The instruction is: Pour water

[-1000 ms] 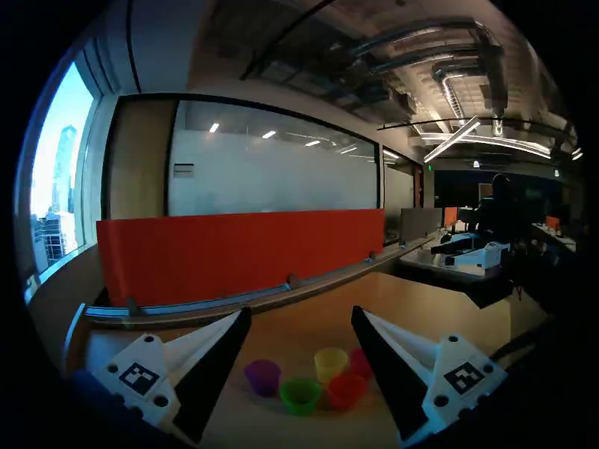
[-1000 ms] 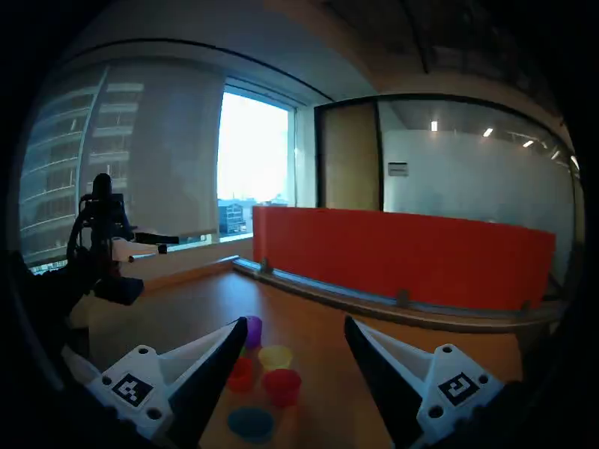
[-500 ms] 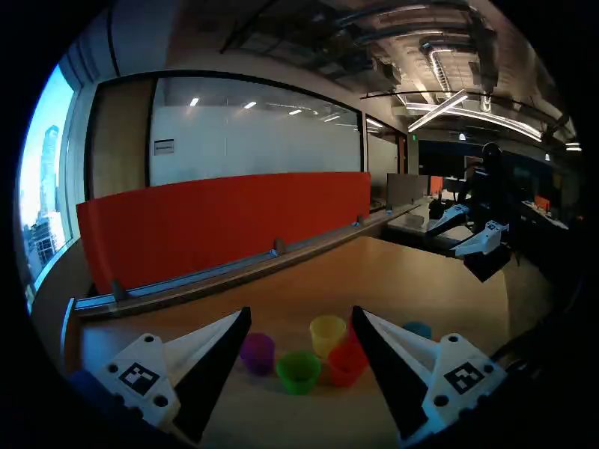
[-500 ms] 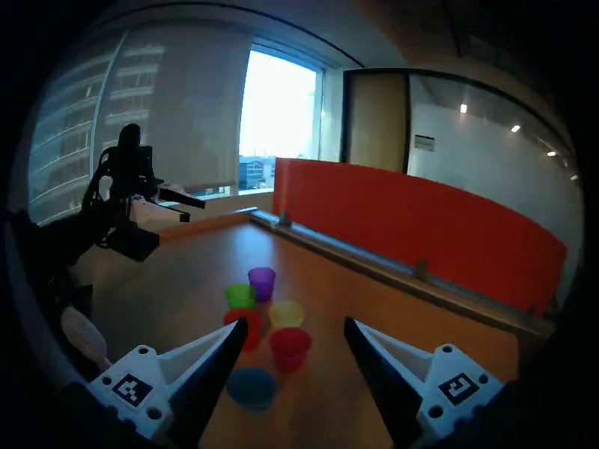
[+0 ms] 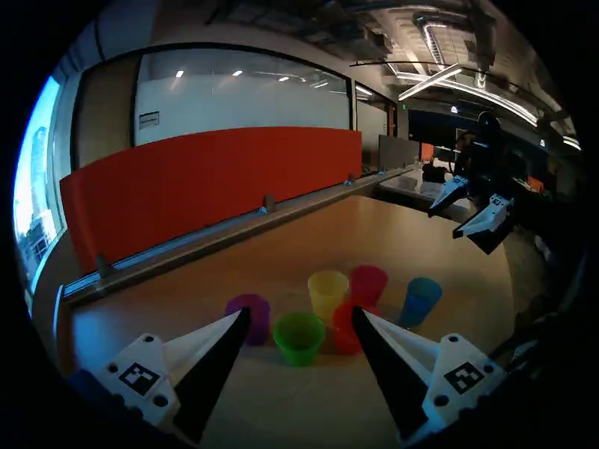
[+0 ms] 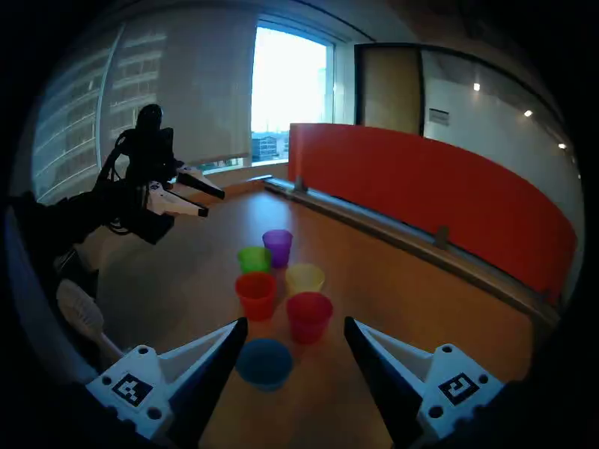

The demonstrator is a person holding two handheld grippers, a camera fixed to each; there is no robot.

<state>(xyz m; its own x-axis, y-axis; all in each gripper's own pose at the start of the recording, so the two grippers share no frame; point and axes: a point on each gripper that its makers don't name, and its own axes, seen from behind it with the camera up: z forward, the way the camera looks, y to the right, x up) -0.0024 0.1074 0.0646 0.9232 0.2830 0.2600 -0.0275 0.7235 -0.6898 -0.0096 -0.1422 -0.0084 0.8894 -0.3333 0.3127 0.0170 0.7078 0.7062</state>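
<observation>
Jaws spread wide and empty on the left gripper (image 5: 299, 310) and the right gripper (image 6: 293, 322), each finger bearing a square black-and-white marker (image 5: 140, 378). At lower centre, a green cup (image 5: 299, 338) and a blue cup (image 6: 263, 363) sit nearest, clustered tightly with four others on the wooden counter (image 5: 419, 247). Behind runs an orange partition (image 5: 210, 179); at upper centre is a bright window (image 6: 288, 90).

Open-plan office, upper floor. Long wood-topped desk (image 5: 427, 232) backed by orange-red rectangular divider panel (image 5: 217, 176), grey metal rail (image 5: 224, 232) at its foot. Frosted glass partition wall (image 5: 239, 97) behind. Overhead, exposed silver ventilation ducts (image 5: 438, 41) and long white strip light (image 5: 430, 75). Tall window (image 6: 292, 90) looks onto city towers, pale roller blind (image 6: 202, 90) drawn alongside.
</observation>
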